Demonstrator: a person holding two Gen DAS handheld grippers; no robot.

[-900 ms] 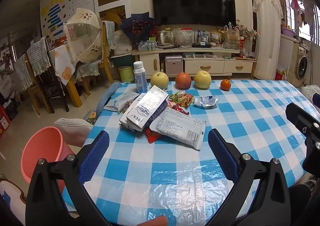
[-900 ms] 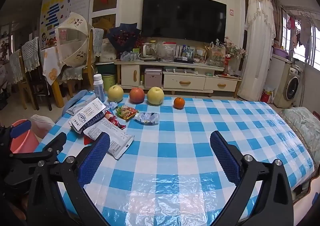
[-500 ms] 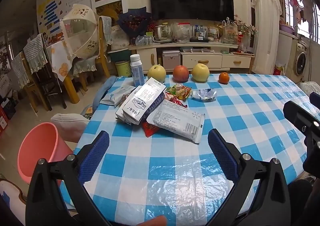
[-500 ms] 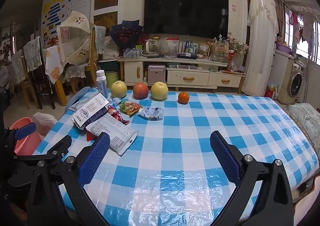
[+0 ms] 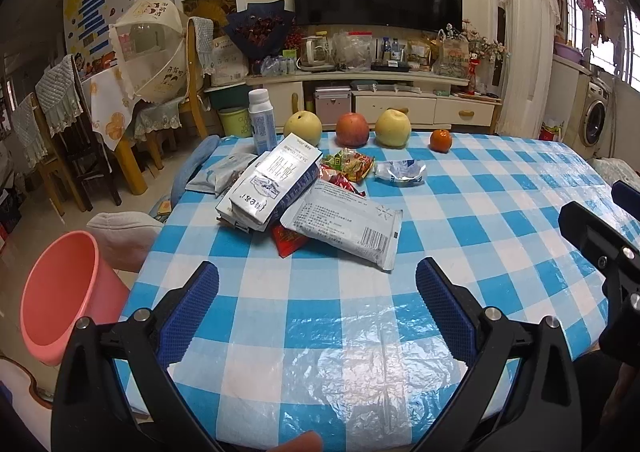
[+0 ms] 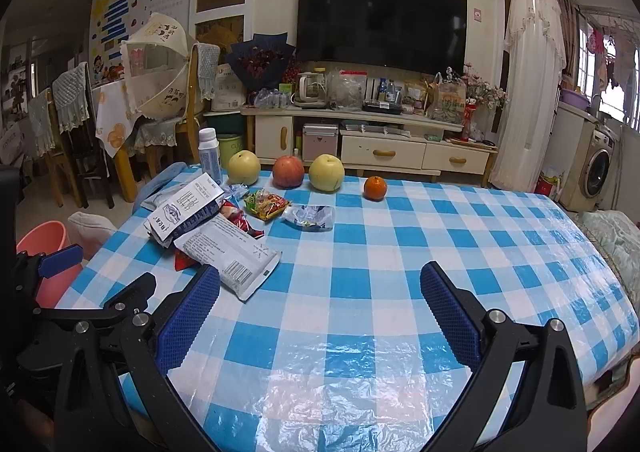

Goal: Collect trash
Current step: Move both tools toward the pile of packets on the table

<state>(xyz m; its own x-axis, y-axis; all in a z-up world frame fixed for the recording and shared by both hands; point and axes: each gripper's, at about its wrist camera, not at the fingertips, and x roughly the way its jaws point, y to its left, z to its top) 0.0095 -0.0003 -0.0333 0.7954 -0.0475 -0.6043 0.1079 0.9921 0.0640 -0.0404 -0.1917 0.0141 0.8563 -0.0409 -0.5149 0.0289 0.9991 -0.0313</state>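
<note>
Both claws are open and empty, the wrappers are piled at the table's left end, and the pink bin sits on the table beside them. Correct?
Not quite. The pink bin is on the floor off the table's left edge, not on it; the left wrist view shows this. The rest holds: left claw and right claw are open and empty, and the wrappers are piled at the left end.

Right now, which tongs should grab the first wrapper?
Left tongs: open, aimed at the white barcode wrapper just ahead, pink bin on their side. Right tongs face bare cloth.
</note>
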